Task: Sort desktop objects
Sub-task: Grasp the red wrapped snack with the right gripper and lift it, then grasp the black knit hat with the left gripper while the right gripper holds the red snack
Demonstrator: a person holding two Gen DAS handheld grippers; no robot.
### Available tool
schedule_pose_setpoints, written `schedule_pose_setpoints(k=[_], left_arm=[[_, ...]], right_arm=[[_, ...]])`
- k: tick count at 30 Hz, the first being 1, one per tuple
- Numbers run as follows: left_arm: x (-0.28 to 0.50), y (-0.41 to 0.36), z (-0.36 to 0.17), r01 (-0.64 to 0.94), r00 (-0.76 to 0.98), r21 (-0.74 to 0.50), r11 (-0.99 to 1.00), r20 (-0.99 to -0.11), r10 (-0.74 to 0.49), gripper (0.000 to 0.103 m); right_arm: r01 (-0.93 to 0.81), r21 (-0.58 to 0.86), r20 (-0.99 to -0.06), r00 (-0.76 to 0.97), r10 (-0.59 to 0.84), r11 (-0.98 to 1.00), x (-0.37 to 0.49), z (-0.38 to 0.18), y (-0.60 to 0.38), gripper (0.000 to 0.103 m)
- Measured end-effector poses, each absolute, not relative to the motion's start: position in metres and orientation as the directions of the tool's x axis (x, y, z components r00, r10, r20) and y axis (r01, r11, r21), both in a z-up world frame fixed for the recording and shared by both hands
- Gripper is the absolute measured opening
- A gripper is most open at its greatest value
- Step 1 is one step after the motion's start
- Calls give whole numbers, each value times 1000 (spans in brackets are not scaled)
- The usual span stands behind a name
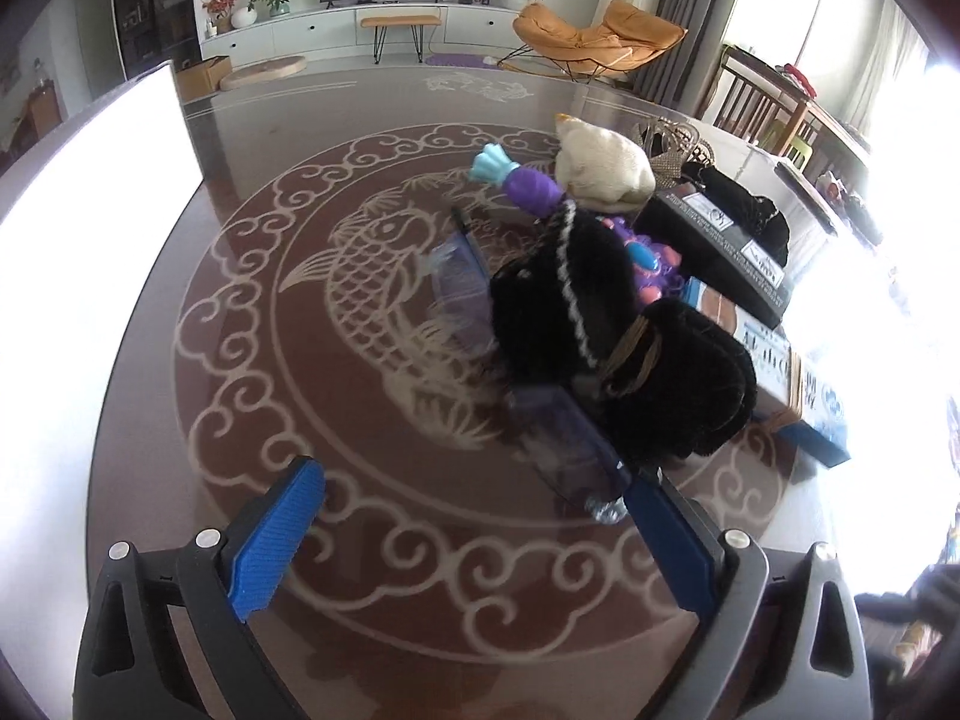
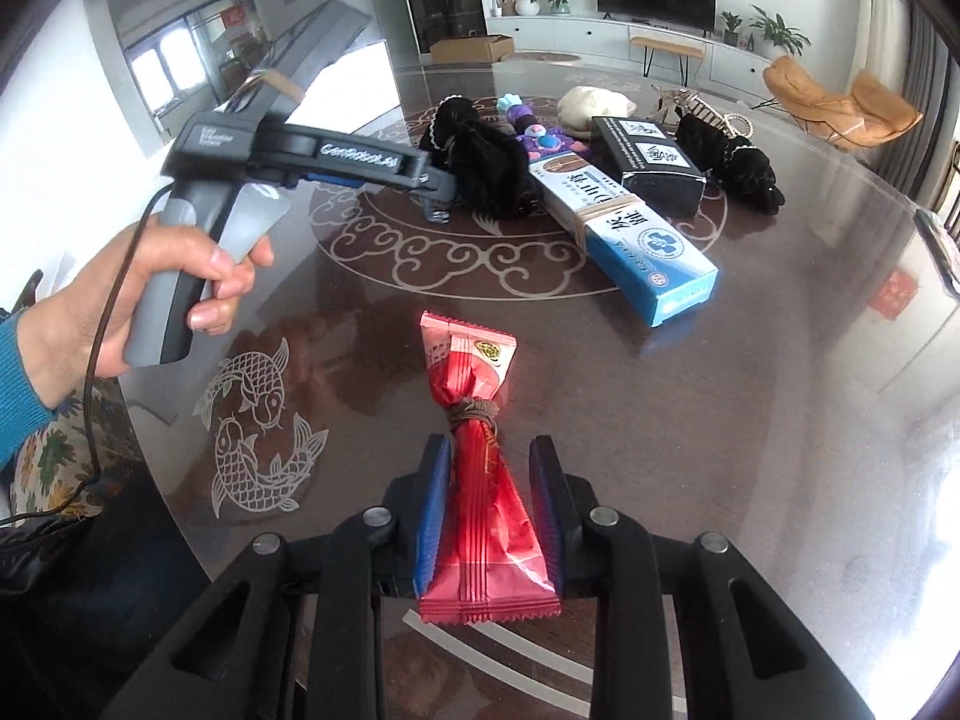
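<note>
1. Over on the left, a person's hand (image 2: 174,294) in a blue knitted sleeve (image 2: 18,384) grips the grey handle of the left gripper (image 1: 474,534), which hangs above the dark glossy round tabletop with its pale fish-and-cloud pattern (image 1: 360,276).
2. That left gripper is spread wide, its blue ribbed pads (image 1: 270,540) well apart and nothing between them.
3. Just ahead of it, near the tabletop's middle, sits a black fluffy plush piece with a white-flecked cord (image 1: 576,300), touching a clear bluish plastic case (image 1: 462,282).
4. Behind the plush lie a purple toy with a light blue end (image 1: 528,180) and a cream cloth bundle (image 1: 600,168).
5. To the right of the plush, the long blue-and-white carton bound with a rubber band (image 2: 624,222) lies aslant, a black box with white labels (image 2: 648,162) just beside it.
6. Towards the near edge, the right gripper (image 2: 489,510) is pinching the red plastic snack packet tied round its middle with a brown band (image 2: 480,450), blue pads on both sides of it.
7. The packet's far end points at the tabletop's centre, well apart from the pile.
</note>
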State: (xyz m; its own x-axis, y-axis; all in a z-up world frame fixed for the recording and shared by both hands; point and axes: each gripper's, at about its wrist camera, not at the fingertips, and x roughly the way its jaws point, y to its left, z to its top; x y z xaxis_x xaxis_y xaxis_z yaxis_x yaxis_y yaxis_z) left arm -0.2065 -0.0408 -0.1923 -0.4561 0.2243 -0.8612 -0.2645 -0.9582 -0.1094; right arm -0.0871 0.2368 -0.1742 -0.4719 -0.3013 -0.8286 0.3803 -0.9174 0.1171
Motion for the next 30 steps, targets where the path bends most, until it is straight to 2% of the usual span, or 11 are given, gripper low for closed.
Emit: schedule_pose_setpoints(k=[6, 9, 13, 17, 22, 23, 24, 26, 27, 30], left_arm=[[-178, -76, -186, -321, -431, -120, -939, -865, 258, 100], [-182, -65, -174, -350, -444, -162, -923, -839, 315, 100], [-205, -33, -156, -326, -495, -92, -941, -831, 253, 101], [-222, -6, -141, -322, -507, -132, -937, -812, 289, 102], [-247, 43, -159, -306, -472, 40, -951, -874, 115, 99], [-248, 48, -162, -313, -477, 70, -947, -874, 93, 79], [-246, 49, -162, -324, -485, 86, -942, -870, 88, 55], [-241, 40, -154, -343, -498, 51, -938, -857, 136, 33], [-238, 32, -149, -354, -496, 7, -935, -849, 181, 28], [-220, 6, -129, -401, -511, -56, -914, -815, 274, 24]], right_arm=[[396, 124, -833, -457, -313, -910, -87, -170, 239, 32], [423, 103, -853, -428, -299, -900, -93, -175, 232, 44], [436, 73, -856, -434, -281, -897, -96, -175, 219, 45], [441, 76, -841, -453, -295, -894, -88, -171, 213, 51], [421, 92, -838, -457, -298, -902, -89, -174, 216, 53], [410, 96, -839, -457, -296, -907, -90, -174, 218, 53], [401, 99, -837, -461, -294, -911, -90, -173, 220, 53], [395, 106, -828, -473, -301, -912, -88, -169, 225, 53], [395, 107, -824, -478, -303, -912, -86, -167, 227, 53], [396, 104, -831, -470, -298, -912, -82, -165, 233, 53]])
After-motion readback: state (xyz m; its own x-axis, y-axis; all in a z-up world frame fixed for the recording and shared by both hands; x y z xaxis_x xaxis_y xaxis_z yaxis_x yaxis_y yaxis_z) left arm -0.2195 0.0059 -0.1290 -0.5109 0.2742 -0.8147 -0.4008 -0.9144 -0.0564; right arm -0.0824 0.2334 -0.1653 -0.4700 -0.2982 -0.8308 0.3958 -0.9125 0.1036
